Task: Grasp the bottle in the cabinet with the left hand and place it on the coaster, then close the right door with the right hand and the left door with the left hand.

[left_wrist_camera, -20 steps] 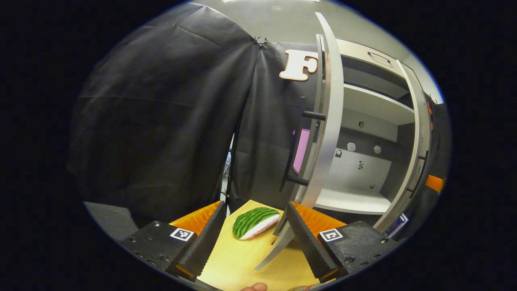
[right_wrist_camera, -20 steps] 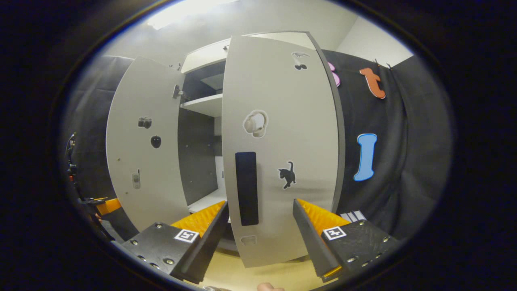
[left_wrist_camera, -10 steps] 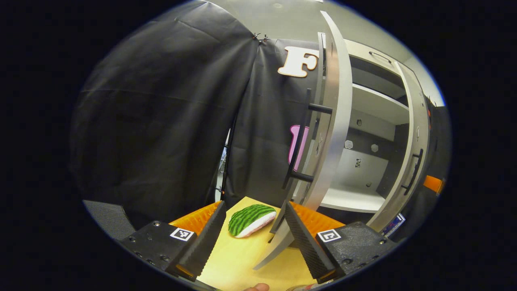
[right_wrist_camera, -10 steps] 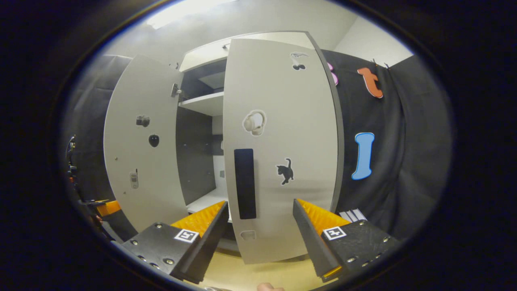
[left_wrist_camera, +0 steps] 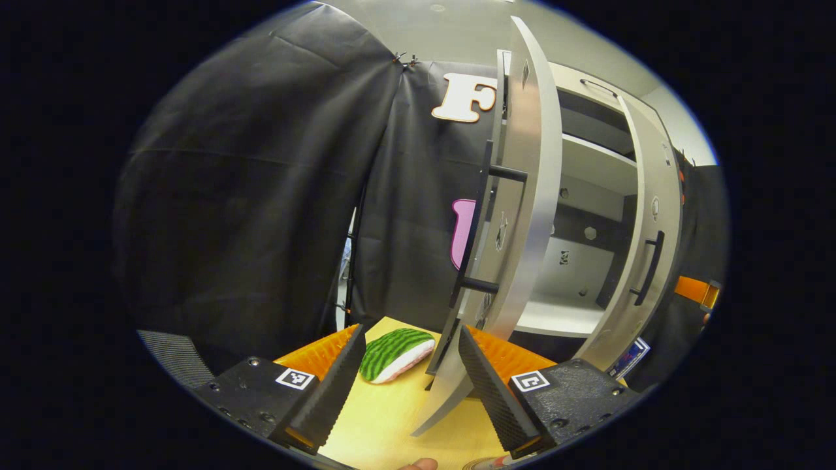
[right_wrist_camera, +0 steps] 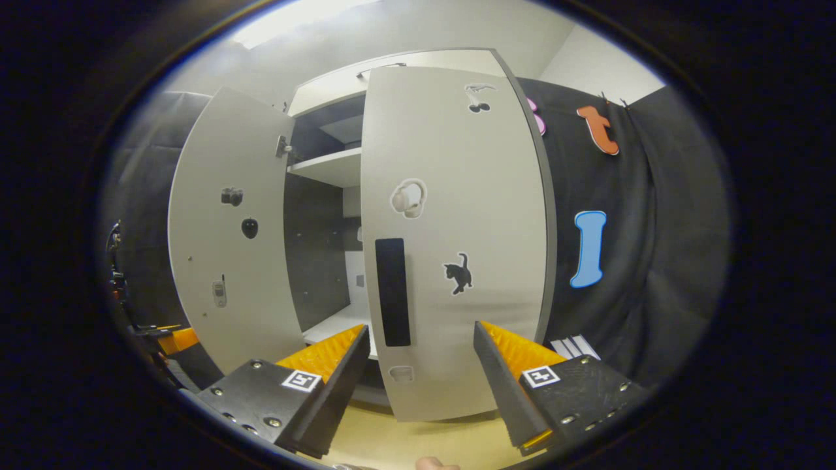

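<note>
- Two claws are standing wide open and gripping nothing: the left claw [left_wrist_camera: 408, 372] is hovering over the table [left_wrist_camera: 392, 424] with the left door's [left_wrist_camera: 522, 215] lower edge just inside its right finger, and the right claw [right_wrist_camera: 421, 369] is facing the outer face of the right door [right_wrist_camera: 457, 248].
- The right door is standing partly shut, leaving a gap onto the shelf [right_wrist_camera: 330, 166]; the left door is hanging well open.
- The bottle and coaster are hard to place: a sliver at the left gripper view's bottom rim may be them, but I cannot tell. The cabinet floor [left_wrist_camera: 555, 316] is looking bare, so the placing is probably done.
- Risks: the right claw could be pushing near the door's free edge and slip off it, leaving the door ajar; the left door's corner could be catching on the left claw's finger when swung; a hard shove could make either door bounce back.
- The left gripper view is giving the doors edge-on with their bar handles [left_wrist_camera: 646, 267], plus a watermelon toy [left_wrist_camera: 395, 352] on the table.
- The right gripper view is giving the right door's front, with its stickers and dark panel [right_wrist_camera: 392, 290], and the left door's inner face [right_wrist_camera: 228, 241].
</note>
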Tool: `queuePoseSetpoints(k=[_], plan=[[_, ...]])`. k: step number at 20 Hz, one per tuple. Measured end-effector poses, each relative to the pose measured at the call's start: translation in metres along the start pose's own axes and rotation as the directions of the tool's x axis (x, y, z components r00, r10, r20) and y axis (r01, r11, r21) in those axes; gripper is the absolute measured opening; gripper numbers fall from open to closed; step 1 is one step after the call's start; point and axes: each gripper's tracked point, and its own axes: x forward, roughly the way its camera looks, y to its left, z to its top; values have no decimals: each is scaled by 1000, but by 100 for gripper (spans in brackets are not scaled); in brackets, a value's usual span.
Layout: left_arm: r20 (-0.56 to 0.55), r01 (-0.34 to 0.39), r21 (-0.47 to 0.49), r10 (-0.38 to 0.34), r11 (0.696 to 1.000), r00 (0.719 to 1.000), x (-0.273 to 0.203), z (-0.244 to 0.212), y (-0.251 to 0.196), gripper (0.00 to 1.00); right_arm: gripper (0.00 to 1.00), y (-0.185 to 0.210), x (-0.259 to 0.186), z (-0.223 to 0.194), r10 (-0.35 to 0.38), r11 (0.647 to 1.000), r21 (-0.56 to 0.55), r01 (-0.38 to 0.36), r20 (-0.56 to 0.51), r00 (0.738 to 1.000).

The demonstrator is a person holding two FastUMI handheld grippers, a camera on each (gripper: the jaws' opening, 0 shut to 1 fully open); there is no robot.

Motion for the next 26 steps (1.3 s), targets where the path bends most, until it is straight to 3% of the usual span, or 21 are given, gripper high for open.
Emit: queuePoseSetpoints(k=[11,15,16,17,18,24,26], plan=[[-24,143,49,-142,988,990,-1,-10,-54,94,96,-17,-14,-4,-30,1000,-4,30,-4,1000],[-28,172,43,-171,984,985,2,-13,-64,94,93,-28,-21,-5,-57,998,3,57,-1,998],[-29,178,36,-177,983,984,2,-13,-67,94,96,-31,-22,-5,-61,998,5,61,-2,998],[-32,184,29,-183,983,983,2,-13,-69,94,92,-33,-23,-5,-65,998,6,65,-1,998],[-33,189,25,-188,982,982,3,-13,-72,94,96,-34,-24,-4,-68,998,7,68,0,998],[-40,231,28,-230,973,972,6,-18,-92,94,93,-39,-29,-4,-75,997,-8,75,5,997],[-47,254,24,-253,967,966,7,-21,-102,94,96,-42,-30,-4,-81,997,-12,81,7,997]])
